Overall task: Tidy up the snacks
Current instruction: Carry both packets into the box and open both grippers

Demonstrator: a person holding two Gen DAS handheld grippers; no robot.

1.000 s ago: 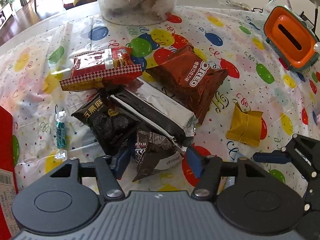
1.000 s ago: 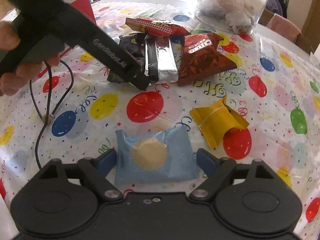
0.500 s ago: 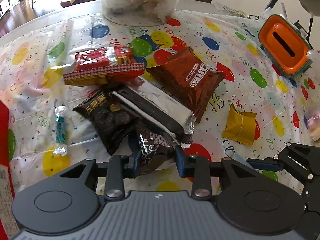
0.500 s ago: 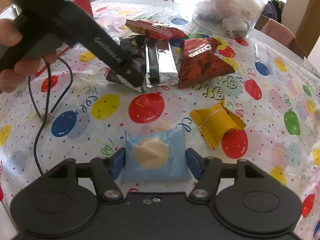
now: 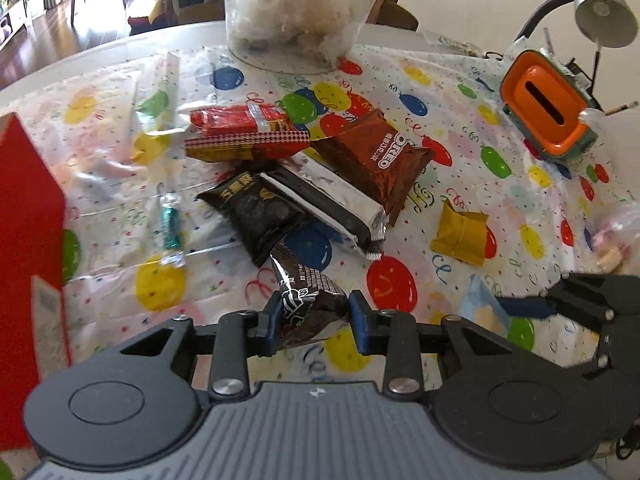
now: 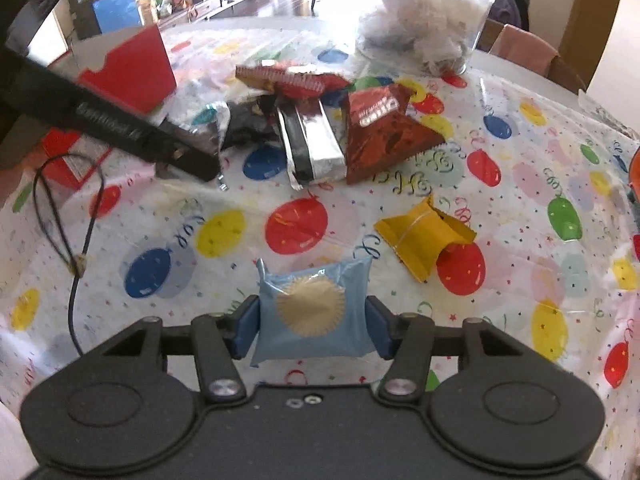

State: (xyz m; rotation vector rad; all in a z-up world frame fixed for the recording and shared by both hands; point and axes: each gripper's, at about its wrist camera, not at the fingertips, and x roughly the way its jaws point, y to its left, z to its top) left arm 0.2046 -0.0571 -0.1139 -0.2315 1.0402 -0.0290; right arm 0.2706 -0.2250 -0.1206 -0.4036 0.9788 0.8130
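Both grippers just closed: left gripper (image 5: 313, 317) pinches the dark packet (image 5: 310, 300); right gripper (image 6: 312, 327), closing, squeezes the blue packet (image 6: 314, 312) between its 2 fingers, ready for sorting.

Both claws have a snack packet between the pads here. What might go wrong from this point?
1. The left claw pinches only one end of the dark chocolate packet, which could swing or slip.
2. The right claw is closing on the puffy blue packet, which may crush or pop out.
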